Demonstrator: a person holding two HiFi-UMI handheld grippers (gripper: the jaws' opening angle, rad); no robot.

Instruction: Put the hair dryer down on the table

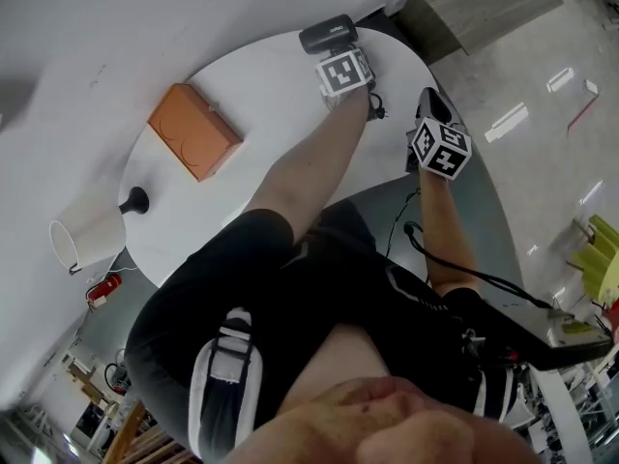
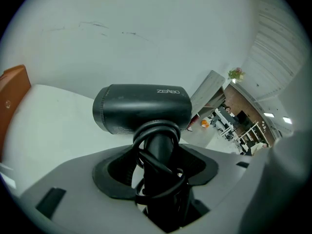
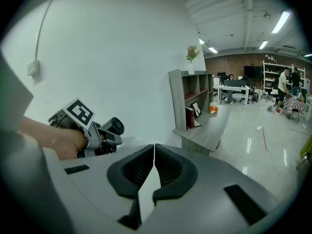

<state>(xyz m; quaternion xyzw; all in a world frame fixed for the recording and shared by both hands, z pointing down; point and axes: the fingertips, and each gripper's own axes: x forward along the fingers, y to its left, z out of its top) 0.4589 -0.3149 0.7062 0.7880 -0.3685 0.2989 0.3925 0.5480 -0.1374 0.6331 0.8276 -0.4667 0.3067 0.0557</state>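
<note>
Hair dryer [image 2: 141, 108] handle pinched in left gripper [image 2: 158, 179] fingers, angled down over table [image 1: 261, 95]; right gripper [image 3: 152, 172] fingers together.

Right of the orange box [image 1: 193, 130]: bare white table [image 1: 276, 95], passable up to the hair dryer [image 1: 329, 34] at the far rim. Left of the box, nearer: blocked by a white-shaded lamp [image 1: 92, 232]. Behind the box: wall [image 1: 145, 27].
</note>
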